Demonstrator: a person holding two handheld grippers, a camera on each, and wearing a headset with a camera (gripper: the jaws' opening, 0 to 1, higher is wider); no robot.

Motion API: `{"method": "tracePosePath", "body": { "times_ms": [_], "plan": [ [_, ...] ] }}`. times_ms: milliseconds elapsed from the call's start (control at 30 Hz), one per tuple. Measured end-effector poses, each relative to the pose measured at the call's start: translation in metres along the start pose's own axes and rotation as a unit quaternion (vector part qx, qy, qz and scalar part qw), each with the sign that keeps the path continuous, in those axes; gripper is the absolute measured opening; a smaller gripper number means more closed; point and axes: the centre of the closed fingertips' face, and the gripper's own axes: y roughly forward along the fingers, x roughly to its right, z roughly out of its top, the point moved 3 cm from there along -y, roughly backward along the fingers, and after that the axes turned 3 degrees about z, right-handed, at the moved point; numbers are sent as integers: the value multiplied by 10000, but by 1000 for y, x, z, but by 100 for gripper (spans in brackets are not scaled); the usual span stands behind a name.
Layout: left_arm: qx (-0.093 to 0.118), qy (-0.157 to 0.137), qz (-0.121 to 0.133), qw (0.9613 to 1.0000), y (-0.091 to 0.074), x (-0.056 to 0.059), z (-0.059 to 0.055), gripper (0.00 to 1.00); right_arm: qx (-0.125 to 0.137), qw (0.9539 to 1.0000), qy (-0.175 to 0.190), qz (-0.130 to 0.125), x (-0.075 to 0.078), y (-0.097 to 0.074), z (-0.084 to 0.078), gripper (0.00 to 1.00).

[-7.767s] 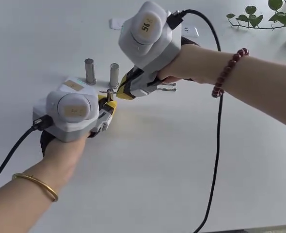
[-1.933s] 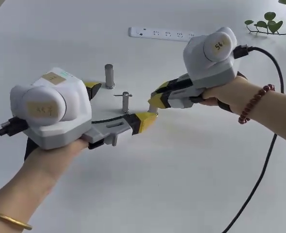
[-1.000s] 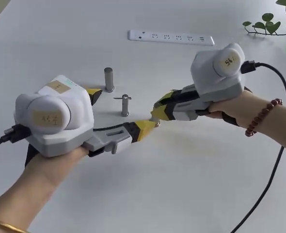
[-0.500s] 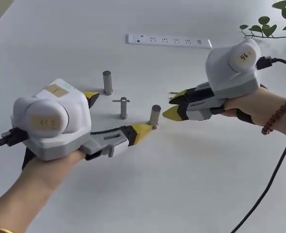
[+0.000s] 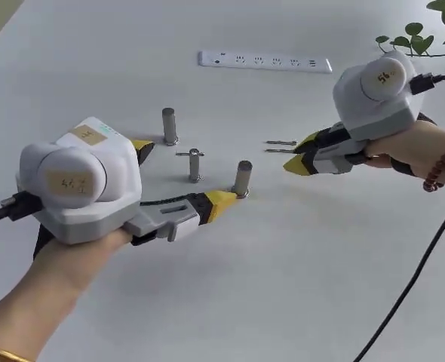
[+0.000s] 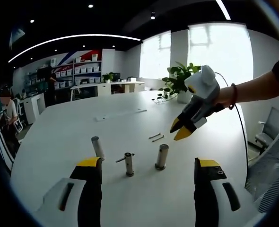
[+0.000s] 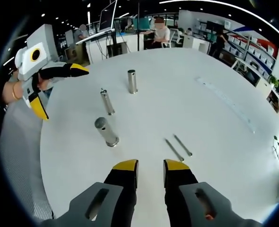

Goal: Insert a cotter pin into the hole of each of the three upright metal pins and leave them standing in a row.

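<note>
Three metal pins stand in a row on the white table: a far one (image 5: 169, 126), a middle one (image 5: 194, 164) with a cotter pin through its top, and a near one (image 5: 243, 179). Two loose cotter pins (image 5: 281, 146) lie to their right. My left gripper (image 5: 181, 175) is wide open, its jaws straddling the row from the front; its own view shows the three pins (image 6: 128, 163) ahead of it. My right gripper (image 5: 304, 152) is open and holds nothing, just right of the loose cotter pins (image 7: 178, 147), which lie ahead of its jaws.
A white power strip (image 5: 265, 60) lies at the back of the table and a green plant (image 5: 415, 34) at the back right. The right gripper's black cable (image 5: 411, 286) trails over the table at the right.
The right gripper has let go of the near pin, which now stands at the row's end, and has drawn back to the right beside the loose cotter pins. The left gripper has hardly moved.
</note>
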Motion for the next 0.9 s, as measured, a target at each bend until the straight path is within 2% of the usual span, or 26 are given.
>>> {"method": "tracePosePath", "body": {
  "times_ms": [167,333,400,467,533,733,767,900],
  "plan": [
    [-18,15,29,10000,-1,-2,-3,79,-122,9998,20,-122,12,4,-4,16],
    [-8,44,59,10000,-2,-3,-4,78,-319,9990,-178,-242,24,10,-8,15],
    [-1,13,26,10000,-1,-2,-5,78,-359,9989,-174,-239,27,13,-8,15],
    [-30,-3,-16,10000,0,-1,-6,77,-496,9981,-251,-251,39,23,-11,15],
    [-70,18,-18,10000,0,-2,-8,77,-549,9977,-302,-252,42,26,-10,14],
    [-86,19,-74,9999,0,-1,-9,77,-592,9978,-211,-200,54,33,-8,14],
    [-79,11,-83,9999,0,-1,-9,77,-608,9978,-203,-181,63,37,-6,14],
    [-91,27,-105,9999,0,-2,-10,77,-646,9977,-161,-91,68,43,-5,13]
  ]
}}
